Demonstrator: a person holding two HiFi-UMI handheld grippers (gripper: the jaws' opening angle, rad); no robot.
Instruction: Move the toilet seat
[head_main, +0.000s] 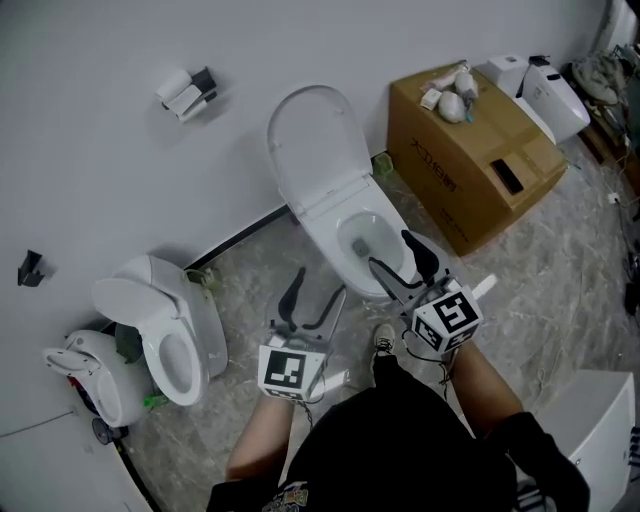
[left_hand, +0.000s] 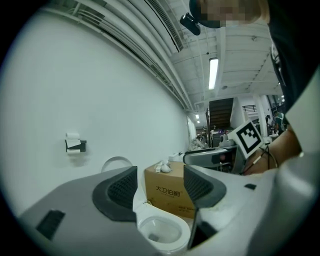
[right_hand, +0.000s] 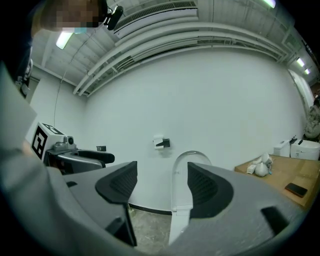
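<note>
With my left tool (head_main: 312, 300) and right tool (head_main: 390, 252) both wide and empty near the bowl (head_main: 352, 262), I judge I'm approaching the toilet seat (head_main: 312, 150), raised against the wall at the floor's far edge; next, grip its rim.

head: high, looking steeply down | 2 gripper views: low, level, facing wall (right_hand: 200, 100) | all 3 share: toilet (head_main: 335, 195)

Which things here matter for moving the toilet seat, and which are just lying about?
Job: middle toilet, its raised seat, left gripper, right gripper, both open and empty.
Lying about: cardboard box, second toilet at left, toilet-roll holder on wall.
</note>
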